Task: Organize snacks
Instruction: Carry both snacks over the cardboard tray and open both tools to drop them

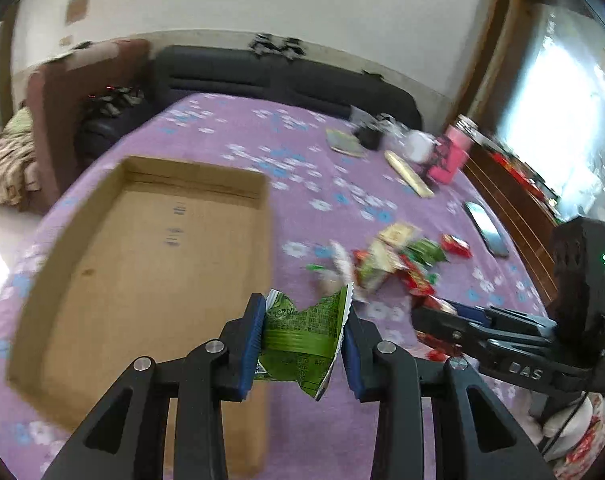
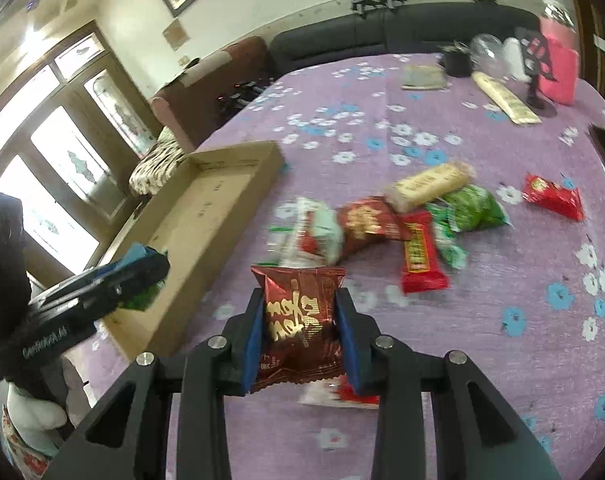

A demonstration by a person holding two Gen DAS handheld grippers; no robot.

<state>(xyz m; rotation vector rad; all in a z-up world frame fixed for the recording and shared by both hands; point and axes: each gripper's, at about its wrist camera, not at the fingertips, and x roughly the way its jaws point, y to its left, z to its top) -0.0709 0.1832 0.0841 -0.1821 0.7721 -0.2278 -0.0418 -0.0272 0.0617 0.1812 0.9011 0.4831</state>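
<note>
From the left wrist, the left gripper [image 1: 302,344] pinches a green snack packet [image 1: 302,340] in its fingers just right of the cardboard box [image 1: 142,264] on the desk [image 1: 302,152], and from the right wrist, the right gripper [image 2: 302,336] pinches a dark red snack packet [image 2: 300,320] right of that box [image 2: 190,240].

Daylight fills the room, bright and even. In the left wrist view a window [image 1: 558,120] at the right edge is blown out to white glare; in the right wrist view the windows [image 2: 50,184] at the left edge are overexposed too. Shadows on the bench [image 2: 482,320] are soft and faint. Both views show motion blur: the snacks [image 1: 390,264] near the bench's middle smear, as do the box [image 1: 150,272] edges. Fisheye distortion bends walls and bench edges, and dark vignetting rounds the corners.
</note>
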